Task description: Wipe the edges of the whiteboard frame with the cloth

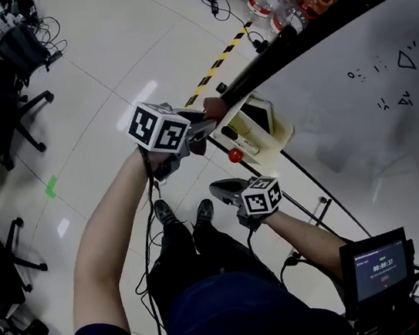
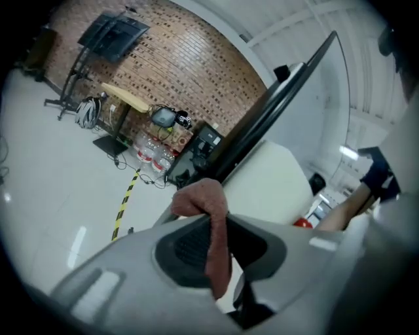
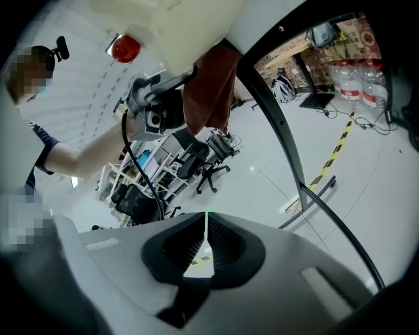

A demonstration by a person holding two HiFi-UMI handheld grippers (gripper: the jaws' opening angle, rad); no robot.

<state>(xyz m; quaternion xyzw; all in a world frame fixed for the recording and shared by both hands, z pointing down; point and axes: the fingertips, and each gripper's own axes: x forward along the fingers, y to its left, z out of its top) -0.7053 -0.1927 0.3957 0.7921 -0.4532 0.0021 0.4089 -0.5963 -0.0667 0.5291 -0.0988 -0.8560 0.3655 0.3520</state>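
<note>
At the near corner of a tilted whiteboard, the left gripper (image 1: pixel 202 127) is clamped on a reddish-brown cloth (image 1: pixel 214 108), its bunched end pressed against the black whiteboard frame (image 1: pixel 272 61) just above a cream tray (image 1: pixel 261 120) with a red knob (image 1: pixel 235 154). Seen along the left gripper's own jaws, the cloth hangs pinched between the pads and pokes out past their tips, and the frame edge rises straight on from it, up and to the right, as one long dark bar. That is the relation the wiping depends on: the edge's long axis runs away from the cloth roughly in line with the jaws, so nearly all of this edge lies ahead of the tool and not beside it, and the likely stroke is a slide outward along the bar, with the cloth kept on the rim and off the white writing surface (image 1: pixel 371 99). The right gripper (image 1: pixel 225 190) hangs lower and closer to the person's body, apart from the cloth, its jaws closed on nothing; its own camera looks up at the cloth and at a second frame edge curving down past it. With the cloth in the left gripper, and that gripper already at the frame, the work looks to be the left arm's.
</note>
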